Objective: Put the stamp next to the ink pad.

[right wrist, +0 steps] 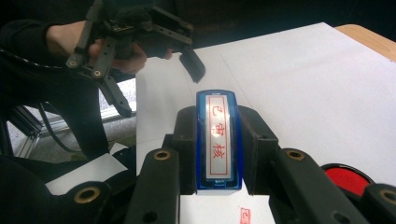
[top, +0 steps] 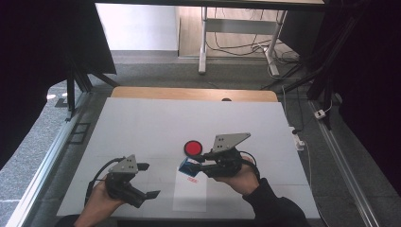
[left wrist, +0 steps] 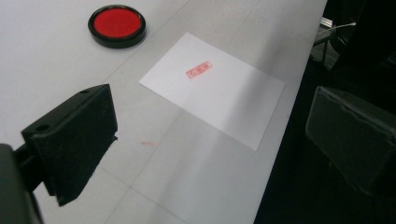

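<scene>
Blue stamp (right wrist: 218,140) sits pinched in our right claw (top: 191,163) above the stamped paper sheet (top: 190,195) on the bench (top: 142,127); our left claw (top: 147,180) gapes empty nearby.

Table covering: white sheet (top: 142,127) spread over the tabletop, faint grid creases.
Tabletop edge: bare wood strip (top: 189,93) along the far side, beyond the white sheet.
Floor: grey carpet (top: 156,73) around the table.
Far desk frame: pale metal legs (top: 203,42) with a crossbar, standing on a light wooden floor.
Cables: dark tangle (top: 236,47) under the far desk.
Power plug: small white block (top: 323,113) on the carpet at the right, cable attached.
Rails: aluminium profiles (top: 340,156) flanking the table.
Curtains: black drapes (top: 373,71) at both sides.
</scene>
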`<state>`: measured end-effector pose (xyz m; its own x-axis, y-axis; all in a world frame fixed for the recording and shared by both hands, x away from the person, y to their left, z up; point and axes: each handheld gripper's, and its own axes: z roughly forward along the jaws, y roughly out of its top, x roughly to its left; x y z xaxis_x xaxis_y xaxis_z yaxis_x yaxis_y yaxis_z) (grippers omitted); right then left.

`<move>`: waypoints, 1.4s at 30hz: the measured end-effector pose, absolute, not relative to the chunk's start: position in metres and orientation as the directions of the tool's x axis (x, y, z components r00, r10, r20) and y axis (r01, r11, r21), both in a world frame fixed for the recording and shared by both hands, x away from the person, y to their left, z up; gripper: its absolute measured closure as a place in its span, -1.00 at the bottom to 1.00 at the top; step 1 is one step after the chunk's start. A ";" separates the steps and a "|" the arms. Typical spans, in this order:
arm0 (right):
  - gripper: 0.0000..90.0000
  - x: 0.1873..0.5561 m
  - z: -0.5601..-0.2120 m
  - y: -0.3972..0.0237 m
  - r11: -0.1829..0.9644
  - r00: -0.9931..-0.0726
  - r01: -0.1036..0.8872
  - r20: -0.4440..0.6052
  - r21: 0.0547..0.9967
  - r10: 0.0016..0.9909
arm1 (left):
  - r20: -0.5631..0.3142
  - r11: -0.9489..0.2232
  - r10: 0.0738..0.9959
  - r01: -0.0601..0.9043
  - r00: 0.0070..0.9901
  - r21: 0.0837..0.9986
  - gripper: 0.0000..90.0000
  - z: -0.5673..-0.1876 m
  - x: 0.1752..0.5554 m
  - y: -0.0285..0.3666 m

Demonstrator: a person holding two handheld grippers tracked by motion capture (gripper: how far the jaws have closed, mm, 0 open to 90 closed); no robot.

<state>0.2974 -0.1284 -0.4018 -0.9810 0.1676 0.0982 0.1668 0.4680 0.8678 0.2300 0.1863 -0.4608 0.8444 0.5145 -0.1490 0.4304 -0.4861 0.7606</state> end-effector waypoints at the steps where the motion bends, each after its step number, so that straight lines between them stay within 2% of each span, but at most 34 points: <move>1: 0.57 0.298 -0.402 -0.128 0.470 -0.981 0.167 0.097 0.867 0.171 | -0.154 -0.480 0.524 0.439 0.838 0.760 -0.96 -0.461 0.229 0.188; 15: 0.57 0.298 -0.404 -0.129 0.486 -0.979 0.165 0.080 0.858 0.190 | -0.191 -0.388 0.634 0.522 0.749 0.760 -1.00 -0.468 0.210 0.220; 30: 0.57 0.301 -0.405 -0.135 0.492 -0.969 0.183 0.072 0.851 0.236 | -0.219 -0.319 0.699 0.571 0.680 0.756 -1.00 -0.476 0.191 0.247; 42: 0.57 0.306 -0.408 -0.140 0.507 -0.957 0.198 0.053 0.839 0.286 | -0.159 -0.335 0.754 0.581 0.638 0.742 -1.00 -0.474 0.182 0.253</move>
<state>0.3056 -0.1405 -0.4080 -0.9567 0.2862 0.0528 0.1980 0.5069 0.8390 0.1820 0.2529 -0.4740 0.6378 0.7536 -0.1594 0.5808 -0.3346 0.7421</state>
